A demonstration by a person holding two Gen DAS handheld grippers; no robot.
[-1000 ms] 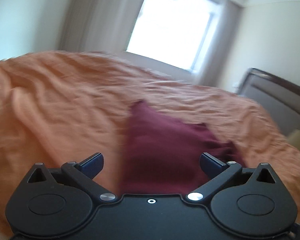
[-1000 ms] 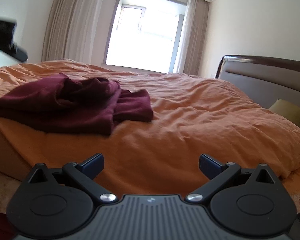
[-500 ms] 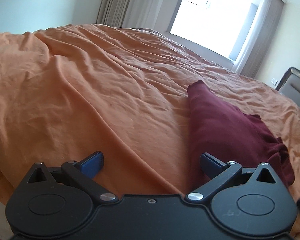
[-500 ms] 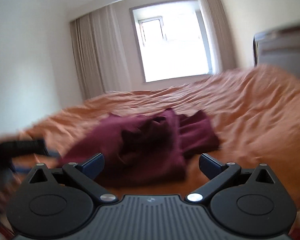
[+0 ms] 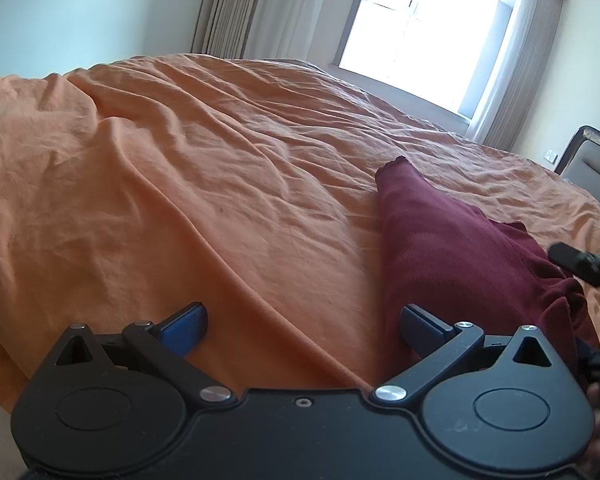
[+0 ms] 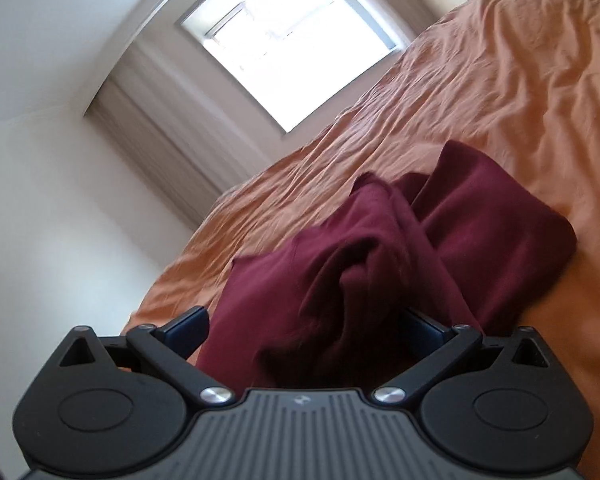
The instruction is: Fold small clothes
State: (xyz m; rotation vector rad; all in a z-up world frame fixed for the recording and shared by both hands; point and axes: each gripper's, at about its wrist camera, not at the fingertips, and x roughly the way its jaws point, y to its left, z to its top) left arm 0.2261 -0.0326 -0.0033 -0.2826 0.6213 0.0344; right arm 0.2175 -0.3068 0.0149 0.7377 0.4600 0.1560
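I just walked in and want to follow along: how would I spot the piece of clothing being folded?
Find the big bed under its orange bedspread. The dark red garment lies rumpled on it, near the edge closest to the grippers. It is the only dark thing on the orange cloth.

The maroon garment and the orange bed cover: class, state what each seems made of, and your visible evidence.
Maroon garment: seemingly a soft knit, perhaps cotton jersey; matte, with fine ribbed lines and a small scalloped edge, slumping in loose folds.
Orange bed cover: probably a woven cotton or linen; matte, with many fine, sharp wrinkles. The fibre itself cannot be confirmed.
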